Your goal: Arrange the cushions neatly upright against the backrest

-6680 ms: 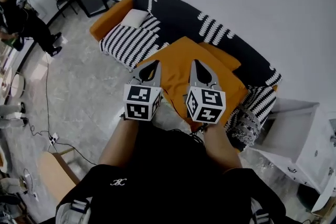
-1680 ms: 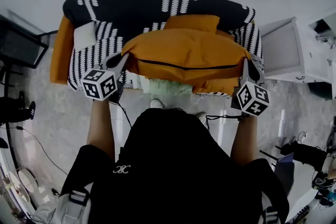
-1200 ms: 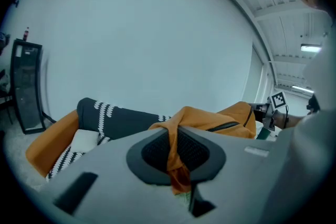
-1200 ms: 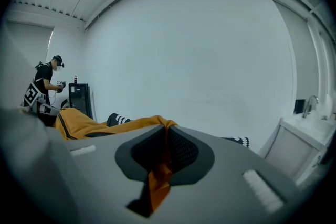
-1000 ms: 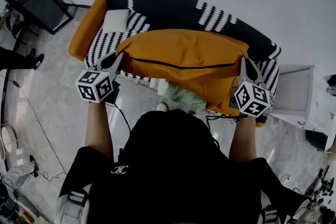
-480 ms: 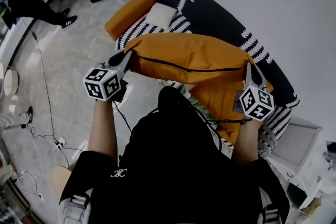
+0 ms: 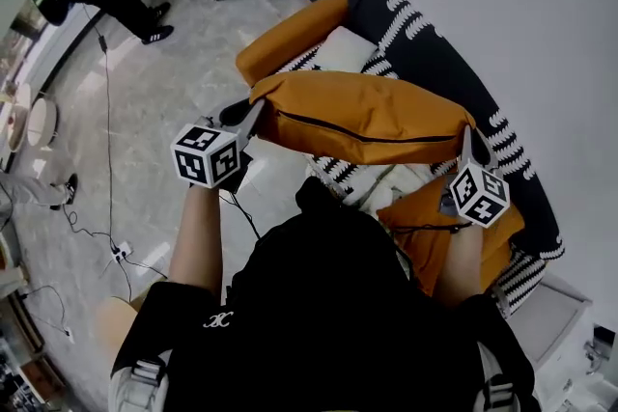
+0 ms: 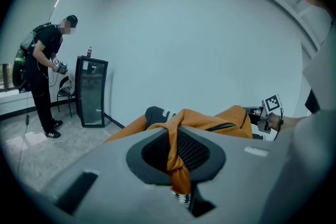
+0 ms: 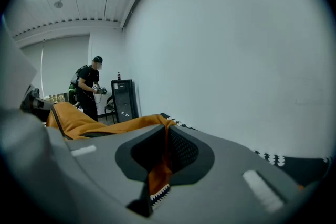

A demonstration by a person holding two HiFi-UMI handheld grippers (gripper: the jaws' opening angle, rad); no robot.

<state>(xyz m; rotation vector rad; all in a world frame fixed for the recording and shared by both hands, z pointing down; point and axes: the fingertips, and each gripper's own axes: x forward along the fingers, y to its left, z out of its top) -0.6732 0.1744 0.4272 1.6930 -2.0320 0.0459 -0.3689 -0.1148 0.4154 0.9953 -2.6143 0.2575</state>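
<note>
1. Left gripper (image 7: 253,111) is clamped on a pinch of orange fabric at the left end of the big orange cushion (image 7: 367,119); its own view shows the cloth squeezed between closed jaws
2. Right gripper (image 7: 467,136) is closed the same way on the cushion's right end, with orange cloth nipped between its jaws
3. The cushion hangs in the air between the two grippers, over the front edge of the sofa (image 7: 436,63), zip seam facing up
4. Its long axis runs gripper to gripper, roughly along the sofa's length; the backrest lies beyond it, away from the person
5. The right end looks nearer the backrest, while the left end sits out past the front edge by the orange armrest (image 7: 290,32), so I'd guess the left side has further to swing in
6. A white cushion (image 7: 346,48) lies at the armrest end of the seat, and a second orange cushion (image 7: 425,229) at the front edge near the right gripper
7. No brand or text is legible; only square markers on the gripper cubes, and the shirt emblem is too small to read
</note>
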